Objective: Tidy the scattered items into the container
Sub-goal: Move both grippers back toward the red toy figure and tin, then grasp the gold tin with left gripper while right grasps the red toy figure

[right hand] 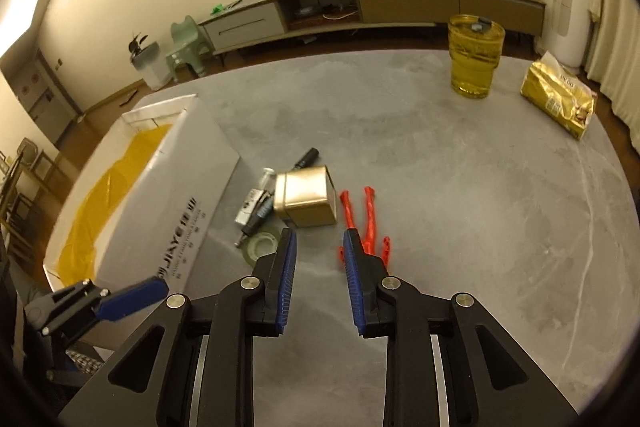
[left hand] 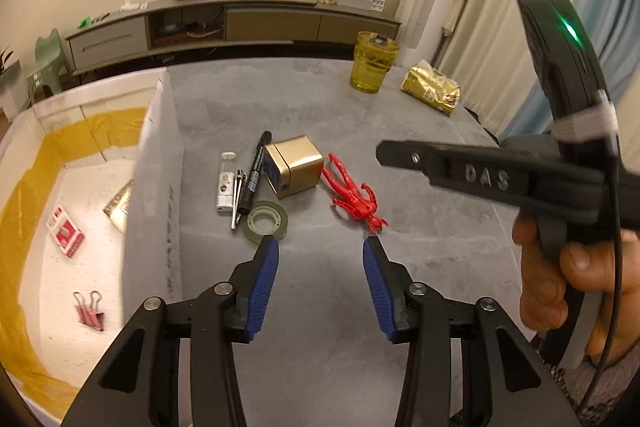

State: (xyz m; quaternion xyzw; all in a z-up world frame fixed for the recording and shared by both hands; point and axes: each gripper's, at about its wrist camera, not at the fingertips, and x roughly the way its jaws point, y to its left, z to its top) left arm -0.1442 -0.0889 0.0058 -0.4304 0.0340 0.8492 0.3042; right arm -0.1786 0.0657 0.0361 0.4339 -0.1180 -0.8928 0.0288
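- Red figure point(left hand: 354, 195) lies flat on the desk point(right hand: 460, 187), limbs splayed, just right of the gold tin point(left hand: 295, 165). Thin legs and arms; a pinch on one limb would likely let it swing or slip out on the way over.
- Right gripper point(right hand: 320, 247) hangs over the gap between tin and figure, jaws apart with nothing between them. Its right finger covers part of the figure in the right wrist view; I cannot tell whether it touches. Closing from here may catch only an arm, or shove the figure sideways.
- Left gripper point(left hand: 320, 247) also spread and empty, tips near the tape roll point(left hand: 266, 223) and the figure's head end. Both grippers converge on one patch: collision risk.
- Cluster to the left of the tin: black marker point(left hand: 256, 171), white lighter-like item point(left hand: 226, 183), slim metal piece point(left hand: 238, 203), tape roll. All packed close; grabbing one could drag or roll its neighbours, the marker especially.
- White box point(left hand: 152, 163) with yellow lining stands just left of the cluster, already holding a pink binder clip point(left hand: 90, 311) and a red-and-white packet point(left hand: 67, 231). Its wall is tall; a low carry could strike the rim.
- Yellow cup point(right hand: 474, 59) and gold bag point(right hand: 558, 103) sit well apart at the far edge.
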